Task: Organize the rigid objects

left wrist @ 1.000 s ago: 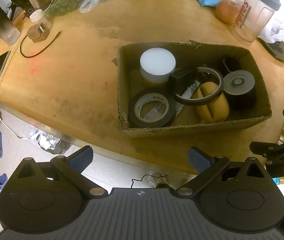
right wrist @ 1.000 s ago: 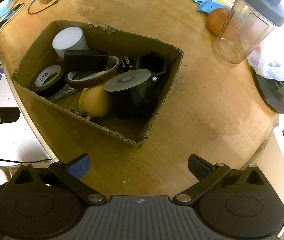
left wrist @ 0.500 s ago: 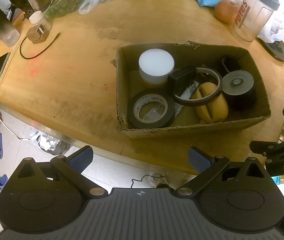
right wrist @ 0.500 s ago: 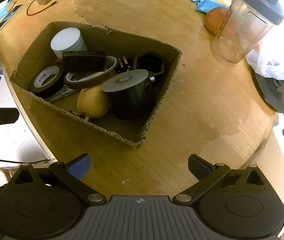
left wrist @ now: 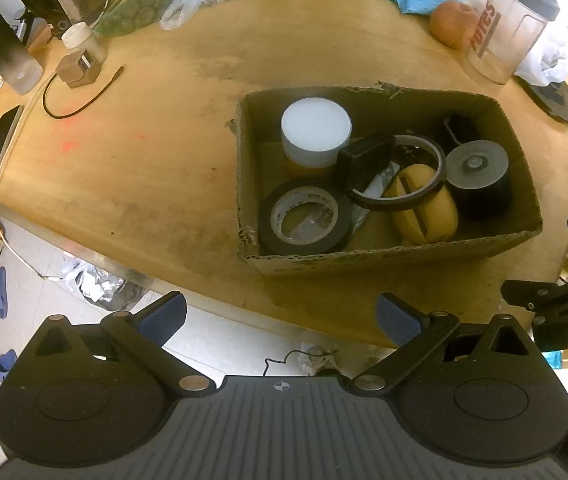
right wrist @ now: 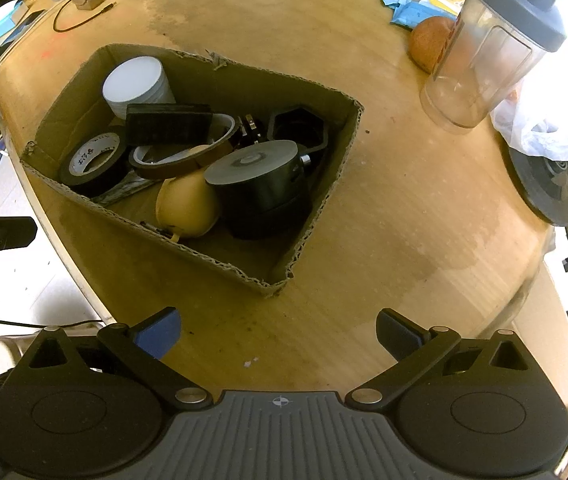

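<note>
Left wrist view shows your left gripper [left wrist: 280, 318] wide and empty off the table's [left wrist: 156, 152] near edge, short of the cardboard box [left wrist: 387, 254], and right wrist view shows your right gripper [right wrist: 278, 334] equally wide over bare wood beside the box corner, where the leaning amber tape ring [right wrist: 182, 164] could, I judge, slip if you jostle the black cylinder [right wrist: 260, 186].

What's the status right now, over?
Left gripper and right gripper open, empty, short of the brown cardboard box. Black tape roll, yellow sponge inside. Nothing blocking.
</note>
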Action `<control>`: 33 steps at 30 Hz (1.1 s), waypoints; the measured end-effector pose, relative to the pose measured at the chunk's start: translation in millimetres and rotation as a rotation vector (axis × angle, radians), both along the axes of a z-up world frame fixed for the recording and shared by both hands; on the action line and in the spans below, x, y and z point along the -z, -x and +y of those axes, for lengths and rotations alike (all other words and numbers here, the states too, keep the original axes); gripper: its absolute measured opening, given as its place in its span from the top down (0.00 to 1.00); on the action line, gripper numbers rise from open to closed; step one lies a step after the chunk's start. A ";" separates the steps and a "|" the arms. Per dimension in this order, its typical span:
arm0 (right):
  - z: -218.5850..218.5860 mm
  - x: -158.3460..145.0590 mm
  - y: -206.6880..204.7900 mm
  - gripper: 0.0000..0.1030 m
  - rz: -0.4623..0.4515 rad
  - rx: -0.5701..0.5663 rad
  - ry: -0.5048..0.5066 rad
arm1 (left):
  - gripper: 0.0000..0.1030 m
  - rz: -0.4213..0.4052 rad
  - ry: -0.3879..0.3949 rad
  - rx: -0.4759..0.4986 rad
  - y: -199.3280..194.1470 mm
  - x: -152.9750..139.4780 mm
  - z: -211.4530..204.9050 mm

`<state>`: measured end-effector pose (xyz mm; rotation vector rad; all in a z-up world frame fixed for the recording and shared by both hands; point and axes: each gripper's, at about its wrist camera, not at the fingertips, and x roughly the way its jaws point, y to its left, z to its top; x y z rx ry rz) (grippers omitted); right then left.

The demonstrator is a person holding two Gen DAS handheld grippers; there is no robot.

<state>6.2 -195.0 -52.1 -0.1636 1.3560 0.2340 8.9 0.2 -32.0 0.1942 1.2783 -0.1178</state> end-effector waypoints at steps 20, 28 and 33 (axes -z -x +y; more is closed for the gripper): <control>2.8 -2.0 0.3 0.00 -0.008 0.001 0.011 | 0.00 -0.016 0.007 -0.001 0.2 -3.0 2.8; 3.0 -1.8 0.5 0.00 -0.007 0.002 0.011 | 0.00 -0.020 0.007 -0.004 -0.1 -2.5 2.2; 3.0 -1.5 0.5 0.00 -0.007 0.002 0.011 | 0.00 -0.020 0.005 -0.004 0.0 -3.4 2.1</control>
